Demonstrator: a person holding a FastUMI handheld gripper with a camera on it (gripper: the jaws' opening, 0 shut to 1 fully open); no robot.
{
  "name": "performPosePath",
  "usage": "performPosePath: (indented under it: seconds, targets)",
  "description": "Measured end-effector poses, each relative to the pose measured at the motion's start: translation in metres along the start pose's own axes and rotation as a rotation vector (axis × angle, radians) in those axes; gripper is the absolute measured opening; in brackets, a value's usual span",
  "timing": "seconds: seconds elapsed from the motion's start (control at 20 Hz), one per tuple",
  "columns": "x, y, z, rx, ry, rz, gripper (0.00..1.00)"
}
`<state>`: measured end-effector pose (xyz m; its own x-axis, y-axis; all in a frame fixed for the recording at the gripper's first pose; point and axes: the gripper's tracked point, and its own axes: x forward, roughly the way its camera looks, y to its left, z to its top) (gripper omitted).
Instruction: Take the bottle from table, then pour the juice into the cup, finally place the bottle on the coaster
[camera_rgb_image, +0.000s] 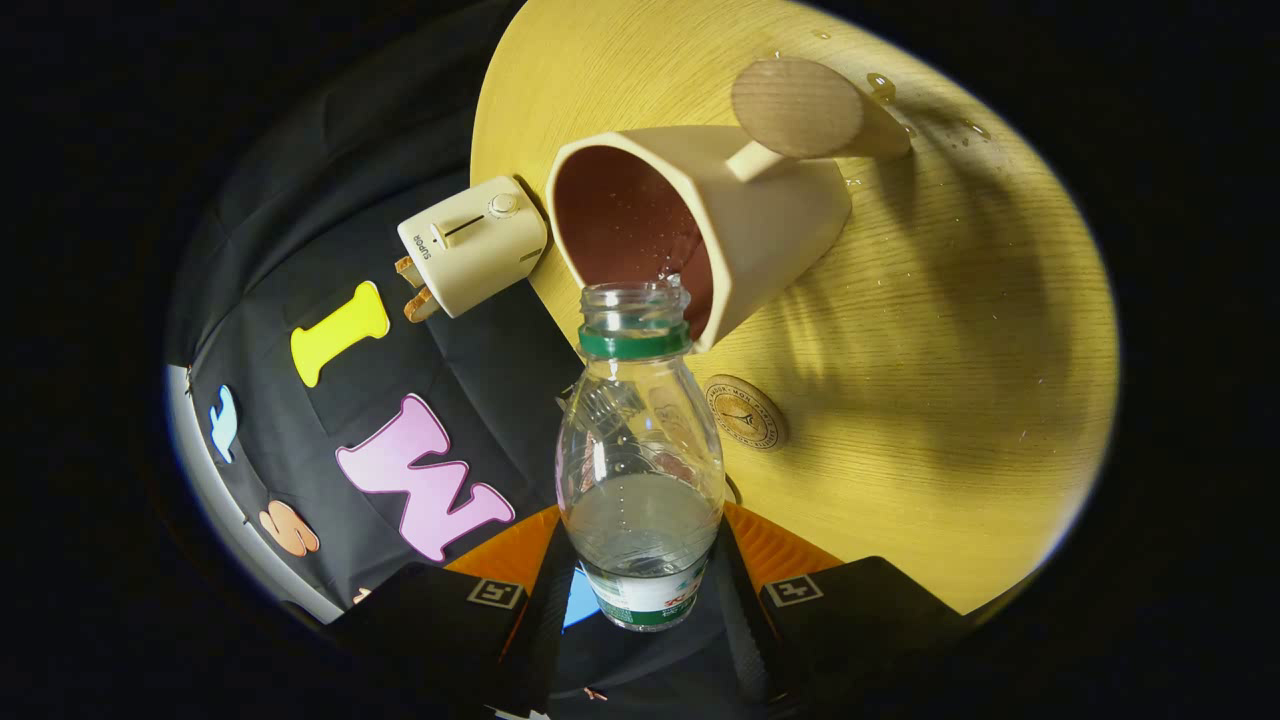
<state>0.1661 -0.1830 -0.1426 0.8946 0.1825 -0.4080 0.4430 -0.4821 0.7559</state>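
The gripper (640, 600) squeezes the bottle (640, 470), tipped at the cup (690, 220), pouring; next it needs standing on the coaster (797, 107)

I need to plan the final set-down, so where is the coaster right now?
In the gripper view the round wooden coaster lies on the table beyond the cup, right behind its handle.

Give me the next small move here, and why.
Probably keep tipping the bottle a little further. The fingers clamp its lower body, and its open mouth sits at the rim of the cup. Liquid is left in the bottle's lower part, and drops lie on the table near the coaster, so go slowly.
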Motion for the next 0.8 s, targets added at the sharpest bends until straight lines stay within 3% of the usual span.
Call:
performPosePath:
  seconds: [0.8]
  targets:
    - [0.000,0.044,0.003,0.254,-0.053,0.081,0.72]
